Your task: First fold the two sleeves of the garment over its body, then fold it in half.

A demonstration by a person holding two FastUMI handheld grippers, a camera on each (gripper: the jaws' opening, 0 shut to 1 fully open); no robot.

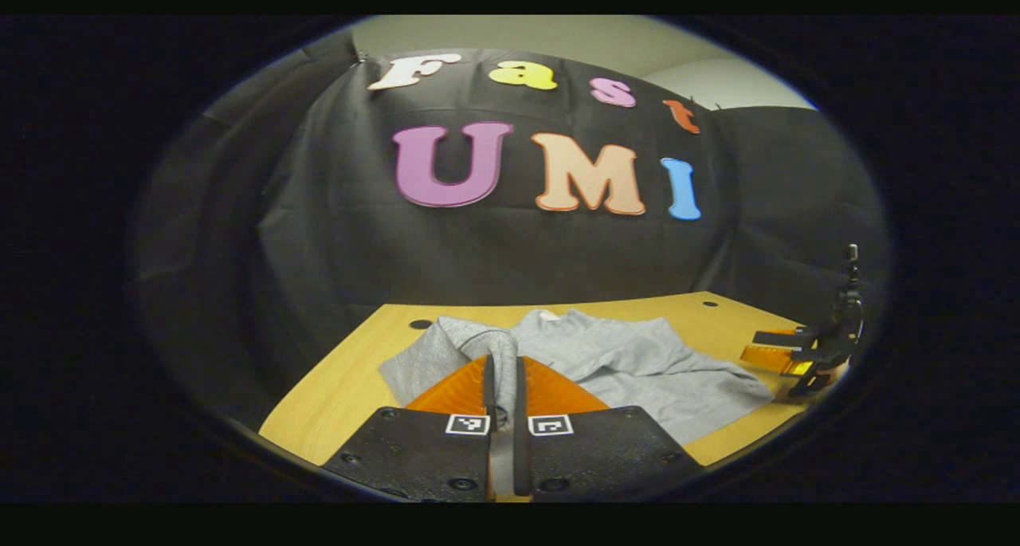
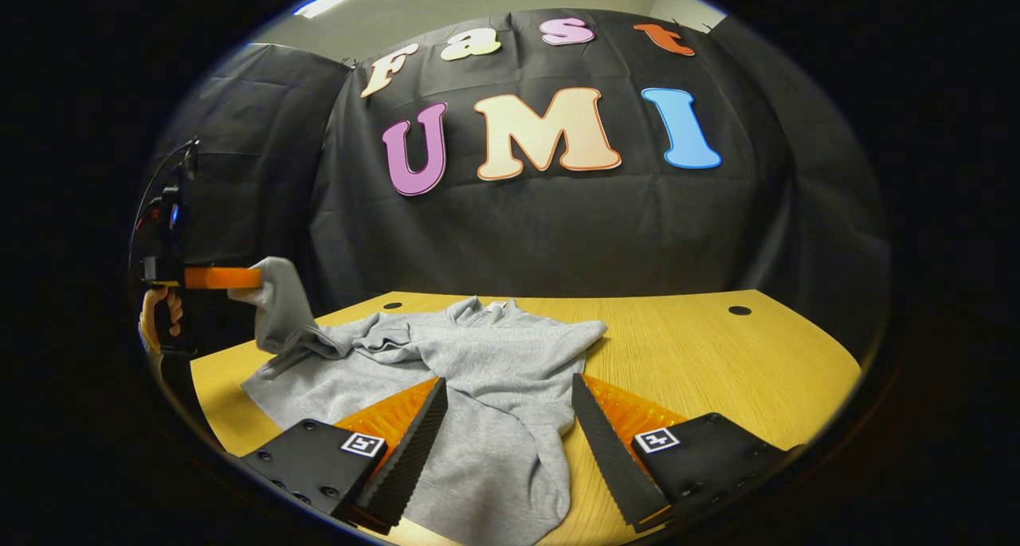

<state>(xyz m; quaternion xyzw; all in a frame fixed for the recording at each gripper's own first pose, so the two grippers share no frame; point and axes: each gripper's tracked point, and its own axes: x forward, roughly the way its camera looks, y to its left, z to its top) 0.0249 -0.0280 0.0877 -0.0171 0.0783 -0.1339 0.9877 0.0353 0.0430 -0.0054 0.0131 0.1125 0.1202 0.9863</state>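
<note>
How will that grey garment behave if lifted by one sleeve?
Probably floppy: the sleeve droops from the left gripper shut on it. The grey garment looks light, and it bunches on the table, so it would likely drag.

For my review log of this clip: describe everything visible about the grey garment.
The grey garment is a soft knit top with long sleeves and a small collar, lying rumpled on the wooden table. One sleeve already lies across its body, running toward the open right gripper, whose fingers straddle it without pinching. The other sleeve is lifted off the table, clamped in the left gripper.
</note>
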